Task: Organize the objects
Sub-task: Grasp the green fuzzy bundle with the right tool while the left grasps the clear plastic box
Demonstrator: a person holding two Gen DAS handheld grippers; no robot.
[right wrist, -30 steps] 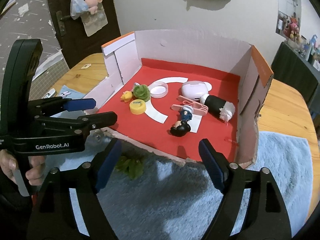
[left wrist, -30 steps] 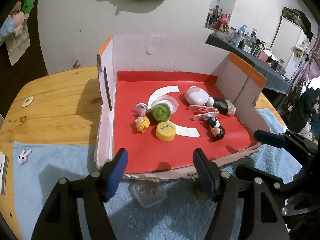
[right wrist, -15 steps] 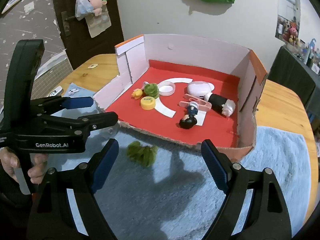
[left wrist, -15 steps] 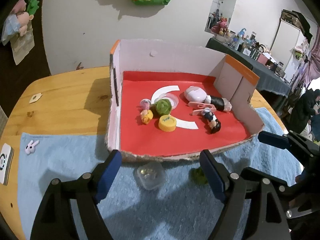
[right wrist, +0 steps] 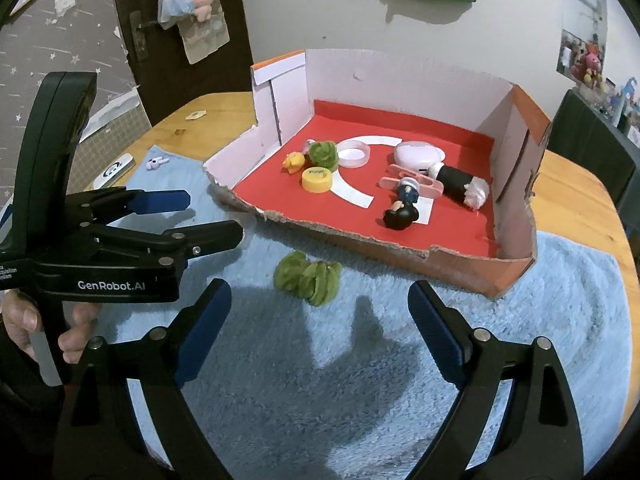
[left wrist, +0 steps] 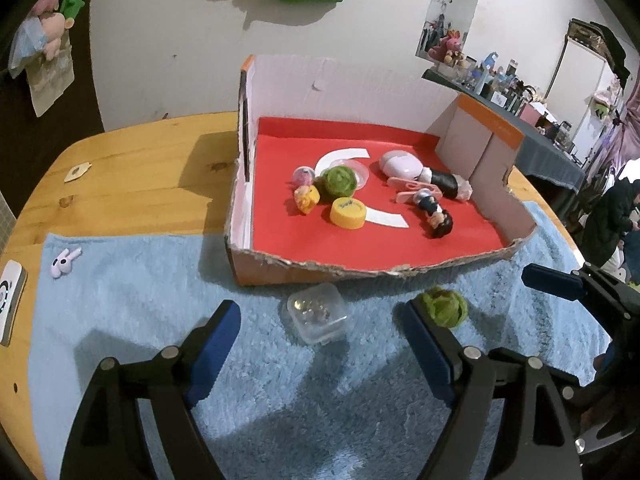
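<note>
A cardboard box with a red floor (left wrist: 400,270) (right wrist: 516,268) stands on a blue towel (left wrist: 120,300) (right wrist: 360,380). It holds a yellow cap (left wrist: 347,212) (right wrist: 316,179), a green felt ball (left wrist: 339,179), a small figurine (left wrist: 434,216) (right wrist: 404,208), a pink clip, a white case and other small toys. On the towel before the box lie a clear plastic case (left wrist: 318,312) and a green felt tuft (left wrist: 442,306) (right wrist: 308,276). My left gripper (left wrist: 320,344) is open and empty above the clear case. My right gripper (right wrist: 320,320) is open and empty just behind the tuft.
A white earbud (left wrist: 64,262) (right wrist: 155,163) lies at the towel's left edge, by a white device (left wrist: 10,300). The wooden table (left wrist: 140,176) carries a small tag (left wrist: 77,171). Toys and a green bag hang on the wall behind.
Both grippers have pulled back and up from the box, so the clear case and green tuft on the towel now show in full. Both stay open.
</note>
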